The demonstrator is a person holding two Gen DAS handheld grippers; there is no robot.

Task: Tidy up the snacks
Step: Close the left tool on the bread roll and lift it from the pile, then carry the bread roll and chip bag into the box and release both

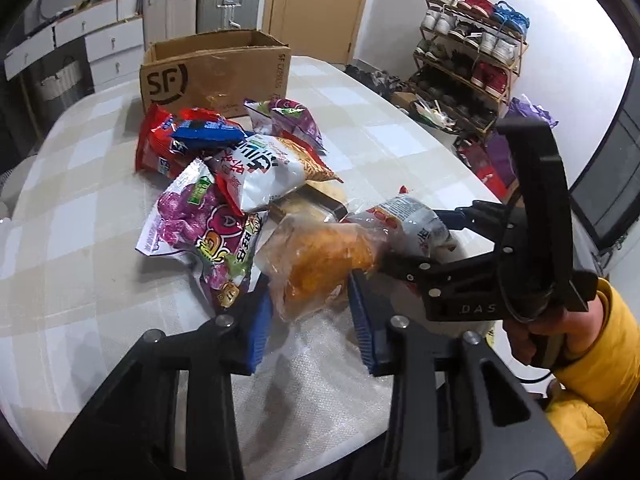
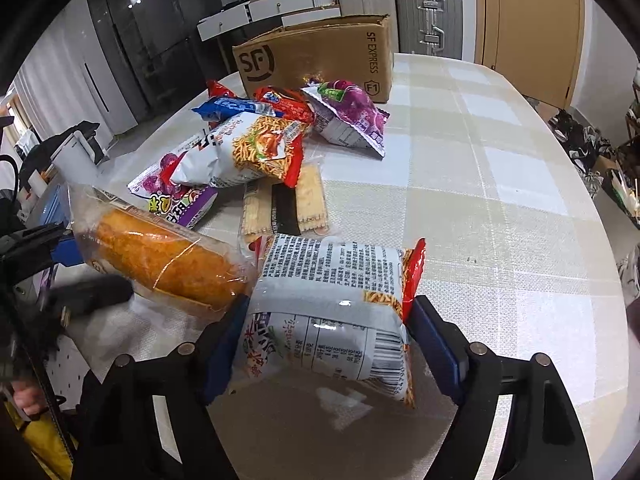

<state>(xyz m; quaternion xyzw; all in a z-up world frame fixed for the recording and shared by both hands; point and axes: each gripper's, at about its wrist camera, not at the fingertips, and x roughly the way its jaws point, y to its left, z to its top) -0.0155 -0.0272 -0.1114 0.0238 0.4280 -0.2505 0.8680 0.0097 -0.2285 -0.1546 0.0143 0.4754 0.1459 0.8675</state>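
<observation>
Left wrist: left gripper [image 1: 310, 322] jaws nearly closed, pinching bread packet [image 1: 316, 264]; right gripper [image 2: 324, 344] jaws wide, clamping noodle-snack bag [image 2: 332, 304], both near worktop [image 2: 500, 200], probably bound for cardboard box [image 2: 320, 56].

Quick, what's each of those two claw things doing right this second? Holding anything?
Left gripper: closed on the clear-wrapped orange bread.
Right gripper: closed on the white noodle-snack bag.

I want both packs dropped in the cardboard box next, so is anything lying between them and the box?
Yes. The snack pile lies on the table between the bread pack, the noodle pack and the cardboard box. The box top is open.
</observation>
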